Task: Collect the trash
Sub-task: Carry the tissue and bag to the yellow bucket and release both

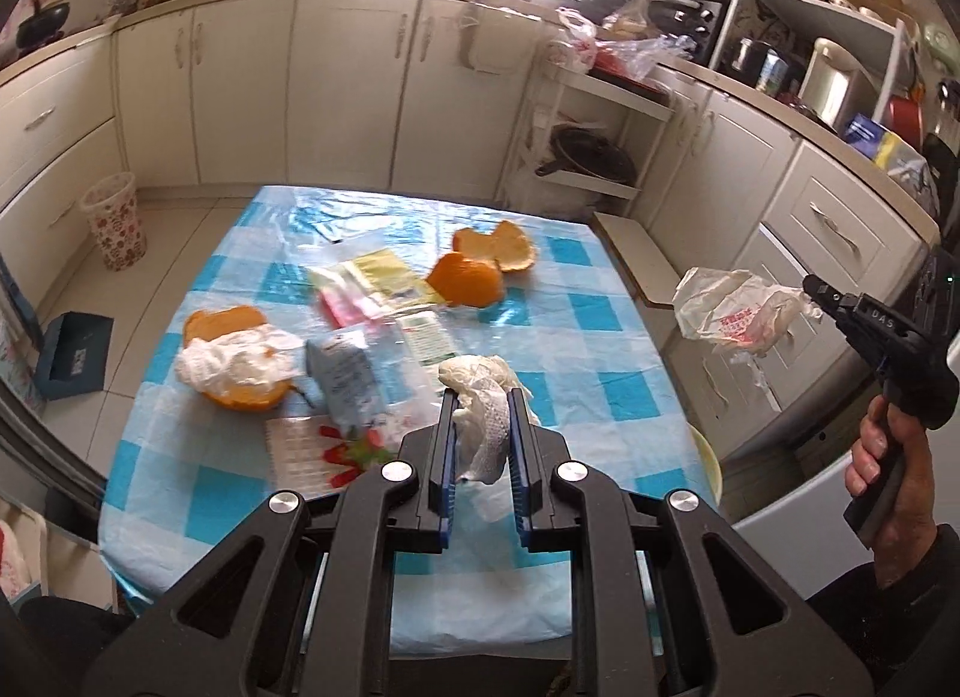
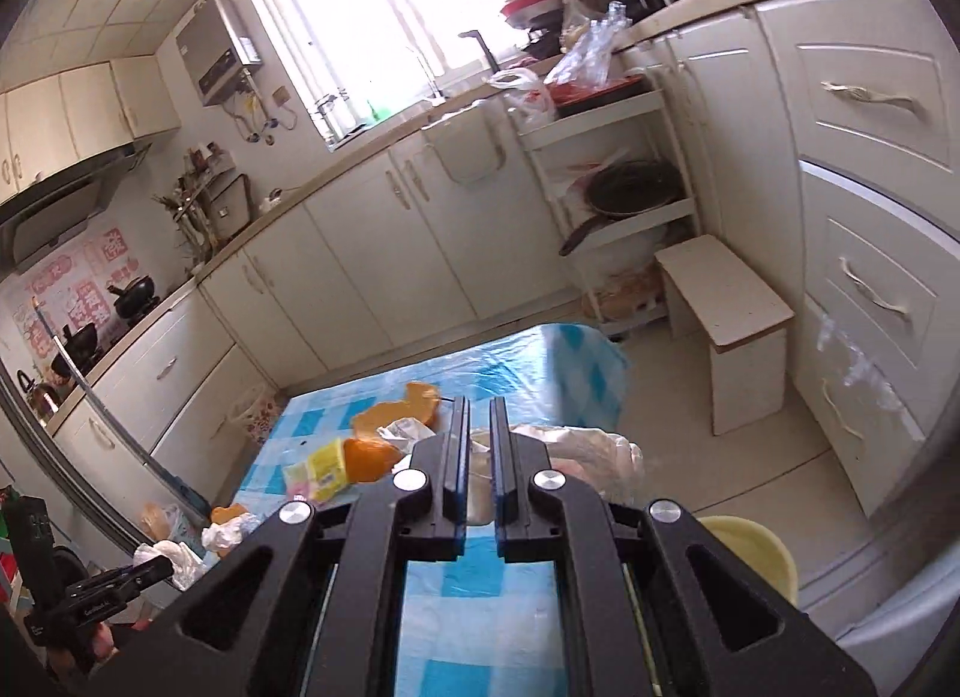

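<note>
My left gripper (image 1: 480,403) is shut on a crumpled white tissue (image 1: 480,397) and holds it above the blue-checked table (image 1: 576,349). My right gripper (image 2: 478,415) is shut on a white plastic bag (image 1: 732,313), held in the air right of the table; the bag also shows in the right wrist view (image 2: 576,445). On the table lie orange peels (image 1: 480,265), another peel with a tissue in it (image 1: 240,361), a yellow packet (image 1: 384,277), a blue wrapper (image 1: 342,379) and a pill blister (image 1: 300,451).
A patterned waste basket (image 1: 114,220) stands on the floor at the left by the cabinets. A blue box (image 1: 75,355) lies on the floor. A small white stool (image 2: 726,307) stands right of the table. A yellow bowl (image 2: 756,553) sits low on the right.
</note>
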Action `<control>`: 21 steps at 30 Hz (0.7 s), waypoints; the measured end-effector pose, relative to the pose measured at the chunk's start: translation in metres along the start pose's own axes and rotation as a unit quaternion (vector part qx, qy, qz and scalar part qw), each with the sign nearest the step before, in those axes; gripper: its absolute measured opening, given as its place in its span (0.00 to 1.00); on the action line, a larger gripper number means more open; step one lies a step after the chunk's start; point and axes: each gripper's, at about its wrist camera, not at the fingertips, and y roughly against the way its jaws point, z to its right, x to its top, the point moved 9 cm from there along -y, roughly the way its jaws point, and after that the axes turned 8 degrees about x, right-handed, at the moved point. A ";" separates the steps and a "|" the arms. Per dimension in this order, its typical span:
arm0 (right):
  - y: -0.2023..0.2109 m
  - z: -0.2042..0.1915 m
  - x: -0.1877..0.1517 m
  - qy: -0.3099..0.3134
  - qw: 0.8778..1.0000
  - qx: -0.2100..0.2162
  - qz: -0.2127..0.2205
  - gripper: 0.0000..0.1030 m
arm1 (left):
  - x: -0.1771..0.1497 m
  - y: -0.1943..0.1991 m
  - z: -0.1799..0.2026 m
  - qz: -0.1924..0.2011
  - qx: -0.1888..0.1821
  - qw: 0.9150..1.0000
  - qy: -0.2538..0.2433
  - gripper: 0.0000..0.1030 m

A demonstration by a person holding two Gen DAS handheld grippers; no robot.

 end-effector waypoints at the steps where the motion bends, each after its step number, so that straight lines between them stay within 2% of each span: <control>1: 0.003 0.015 -0.003 -0.011 1.000 -0.012 -0.002 0.07 | 0.001 -0.001 0.017 0.000 -0.007 1.000 -0.012 0.14; 7: -0.009 0.094 -0.040 -0.097 0.991 -0.075 -0.062 0.07 | 0.006 -0.010 0.106 -0.006 -0.048 0.997 -0.059 0.14; 10: -0.021 0.121 -0.064 -0.136 0.981 -0.095 -0.100 0.07 | 0.005 -0.018 0.144 -0.013 -0.065 0.995 -0.076 0.14; 12: -0.029 0.134 -0.080 -0.169 0.972 -0.092 -0.134 0.11 | 0.002 -0.026 0.167 -0.020 -0.072 0.993 -0.089 0.14; 13: -0.033 0.140 -0.089 -0.192 0.966 -0.085 -0.147 0.21 | -0.002 -0.030 0.179 -0.026 -0.076 0.992 -0.096 0.14; 14: -0.034 0.144 -0.094 -0.213 0.961 -0.083 -0.153 0.43 | -0.004 -0.034 0.187 -0.031 -0.078 0.991 -0.101 0.14; 15: -0.031 0.146 -0.095 -0.222 0.960 -0.083 -0.150 0.48 | -0.007 -0.039 0.194 -0.036 -0.080 0.991 -0.105 0.14; 18: -0.021 0.140 -0.079 -0.219 0.965 -0.078 -0.123 0.49 | -0.017 -0.053 0.212 -0.055 -0.085 0.988 -0.117 0.14; 21: -0.009 0.132 -0.057 -0.204 0.973 -0.069 -0.086 0.56 | -0.029 -0.066 0.226 -0.072 -0.088 0.985 -0.127 0.14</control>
